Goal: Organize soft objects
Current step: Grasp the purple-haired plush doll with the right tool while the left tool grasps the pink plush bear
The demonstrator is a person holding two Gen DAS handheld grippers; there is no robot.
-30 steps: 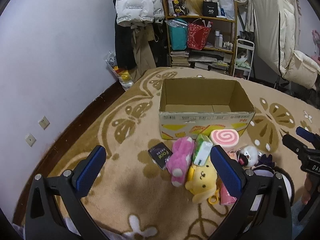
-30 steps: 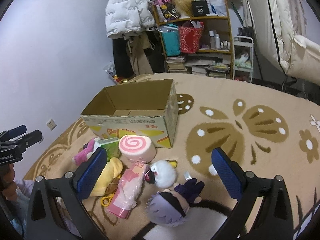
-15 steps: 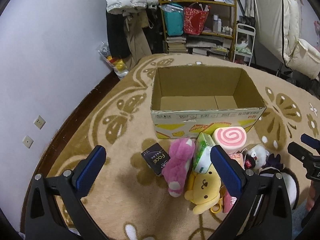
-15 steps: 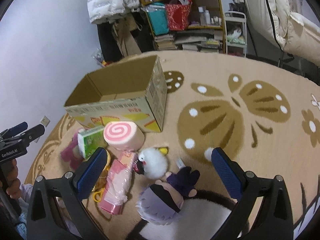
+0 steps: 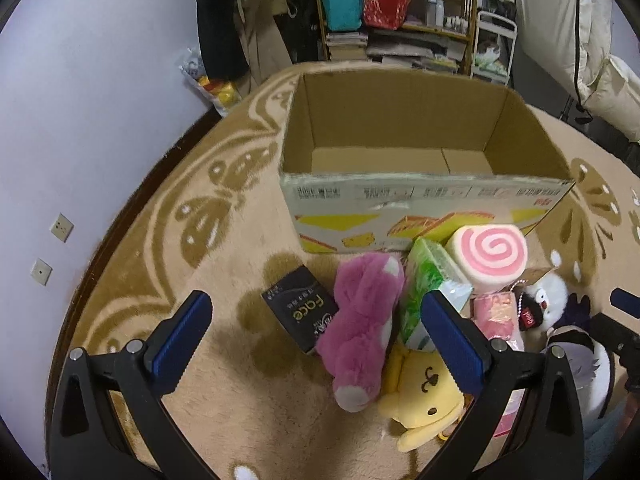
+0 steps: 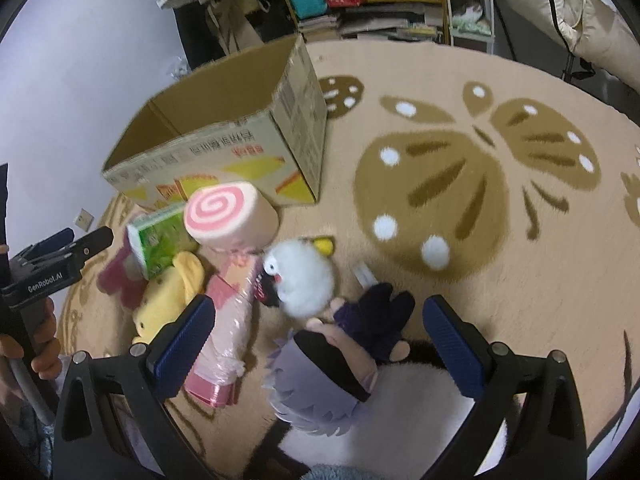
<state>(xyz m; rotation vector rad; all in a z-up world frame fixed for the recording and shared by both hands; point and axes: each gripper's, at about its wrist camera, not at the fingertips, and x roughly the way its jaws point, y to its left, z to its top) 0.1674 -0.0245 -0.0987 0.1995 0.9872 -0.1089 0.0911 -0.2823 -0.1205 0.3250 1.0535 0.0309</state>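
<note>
- Because the left gripper (image 5: 316,332) hangs in front of the pile, its right finger (image 5: 450,340) covers part of the green tissue pack (image 5: 430,280) and the top of the yellow plush (image 5: 424,392).
- The pink wrapped packet (image 6: 228,324) is half hidden behind the right gripper's (image 6: 320,340) left finger, and the blur makes its print unreadable.
- The pink plush (image 5: 364,320) lies face down; in the right wrist view only a pink corner shows beside the green pack.
- The right gripper is cut off at the frame edge in the left wrist view, and only a few fingers of the hand on the left gripper's handle show in the right wrist view.
- Both grippers have their fingers wide apart and hold nothing.
- 1 open cardboard box (image 5: 420,148) stands on the patterned rug (image 6: 480,240) just behind the pile, with only its bare floor visible inside.
- The pink swirl roll cushion (image 6: 230,216) leans against the box's front wall, between the pile and the box.
- Counted: 1 black "face" packet (image 5: 300,312), 1 white fluffy plush (image 6: 300,276), 1 grey-haired doll (image 6: 332,372) lying between the right gripper's fingers.
- 1 shelf (image 5: 400,12) with 1 teal and 1 red bag stands behind the rug.
</note>
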